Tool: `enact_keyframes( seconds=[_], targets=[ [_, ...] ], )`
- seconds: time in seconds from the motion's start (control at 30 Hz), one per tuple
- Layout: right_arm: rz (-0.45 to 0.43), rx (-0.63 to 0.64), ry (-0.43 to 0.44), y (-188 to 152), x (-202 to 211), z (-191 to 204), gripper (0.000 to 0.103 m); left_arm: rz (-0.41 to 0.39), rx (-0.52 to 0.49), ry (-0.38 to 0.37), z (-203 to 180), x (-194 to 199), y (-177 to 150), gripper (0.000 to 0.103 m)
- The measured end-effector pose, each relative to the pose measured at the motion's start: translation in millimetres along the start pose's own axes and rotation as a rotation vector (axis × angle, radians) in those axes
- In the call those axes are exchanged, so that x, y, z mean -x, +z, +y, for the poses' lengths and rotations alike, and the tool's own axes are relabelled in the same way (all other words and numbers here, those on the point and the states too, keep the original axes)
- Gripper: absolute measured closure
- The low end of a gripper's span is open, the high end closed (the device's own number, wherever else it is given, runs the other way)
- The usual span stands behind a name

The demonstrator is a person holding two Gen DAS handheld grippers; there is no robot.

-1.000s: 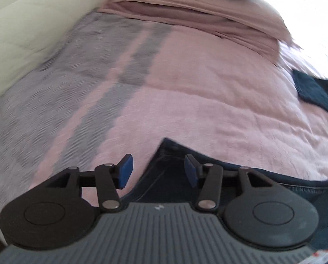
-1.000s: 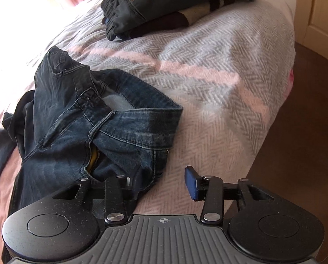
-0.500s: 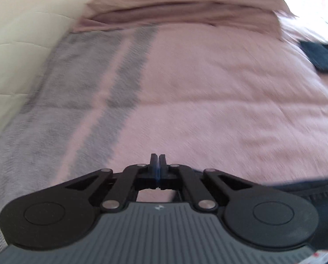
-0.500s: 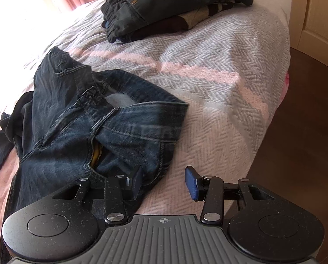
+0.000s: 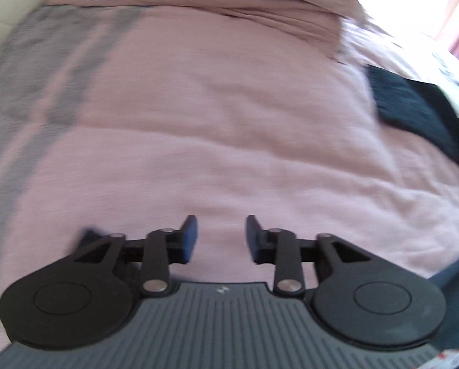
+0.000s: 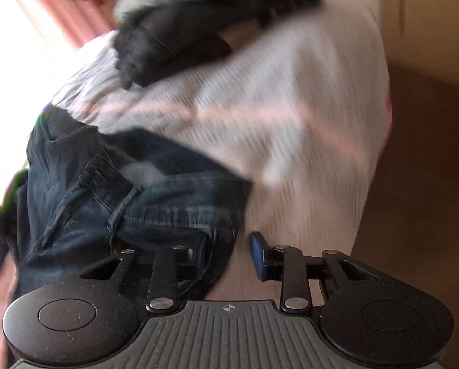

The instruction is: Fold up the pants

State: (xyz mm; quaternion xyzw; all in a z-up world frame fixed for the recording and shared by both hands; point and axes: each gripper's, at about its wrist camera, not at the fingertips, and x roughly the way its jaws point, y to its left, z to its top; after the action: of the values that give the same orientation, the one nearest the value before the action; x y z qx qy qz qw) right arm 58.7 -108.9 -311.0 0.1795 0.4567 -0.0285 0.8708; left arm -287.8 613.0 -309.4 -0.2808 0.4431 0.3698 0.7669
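Jeans lie crumpled on the bed, waistband end toward the right tongs, dark denim bunched over the pink cover and the grey blanket. Right tongs closing: the left pad is tucked in the denim at the waistband corner, the right pad sits over bare blanket, a gap shows between the cloth and that pad, so no squeeze yet. The waistband's right edge ends short of the bed edge; a band of free blanket runs between it and the drop to the brown floor. A pile of dark clothes sits at the far end of the blanket, well apart from the jeans. Right view is blurred.

Left tongs opening, nothing between the pads, only pink cover beneath. Wide open stretch of cover ahead of them, up to the pillows at the far side. A dark cloth piece lies at the right edge of that view, well away from the pads; another strip of dark cloth shows at the lower right corner beside the tong body. Grey blanket stripes run down the left side. Left view blurred too.
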Motion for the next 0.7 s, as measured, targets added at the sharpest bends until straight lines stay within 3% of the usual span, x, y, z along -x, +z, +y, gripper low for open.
enact_keyframes(
  seconds=[0.03,0.07,0.1,0.2,0.23,0.3,0.37,0.43,0.47,0.5,0.53,0.57,0.63,0.7],
  targets=[
    [0.013,0.054,-0.021,9,3,7,0.059,-0.007,-0.031,-0.03,-25,-7,6,0.067],
    [0.05,0.087,-0.063,18,2,12,0.042,-0.016,-0.067,-0.052,-50,-16,10,0.061],
    [0.092,0.1,-0.093,29,-1,15,0.039,-0.019,-0.096,-0.066,-74,-25,17,0.053],
    [0.176,0.08,-0.044,56,-3,16,0.039,0.003,-0.063,-0.17,-135,-61,41,0.046],
    [0.207,0.145,-0.023,61,-2,20,0.039,0.008,-0.024,-0.208,-153,-73,50,0.043],
    [0.332,0.385,-0.034,71,-12,35,0.038,0.004,0.069,-0.292,-189,-102,66,0.028],
    [0.554,0.555,0.04,76,-25,40,0.038,-0.008,0.143,-0.305,-217,-132,80,0.023],
    [0.661,0.624,0.108,87,-23,35,0.038,-0.027,0.241,-0.267,-236,-166,96,0.024],
    [0.73,0.653,0.122,95,-22,30,0.038,-0.041,0.287,-0.235,-239,-180,102,0.028],
    [0.795,0.673,0.129,103,-22,25,0.038,-0.066,0.31,-0.189,-243,-186,107,0.064],
    [0.843,0.687,0.127,113,-22,19,0.038,-0.098,0.316,-0.147,-243,-187,114,0.089],
    [0.847,0.699,0.098,126,-22,15,0.038,-0.097,0.324,-0.168,-238,-183,120,0.101],
    [0.762,0.691,0.029,157,-25,17,0.038,-0.158,0.329,-0.196,-225,-153,129,0.101],
    [0.642,0.602,0.078,186,-31,28,0.038,-0.286,0.248,-0.12,-216,-100,144,0.102]
  ],
)
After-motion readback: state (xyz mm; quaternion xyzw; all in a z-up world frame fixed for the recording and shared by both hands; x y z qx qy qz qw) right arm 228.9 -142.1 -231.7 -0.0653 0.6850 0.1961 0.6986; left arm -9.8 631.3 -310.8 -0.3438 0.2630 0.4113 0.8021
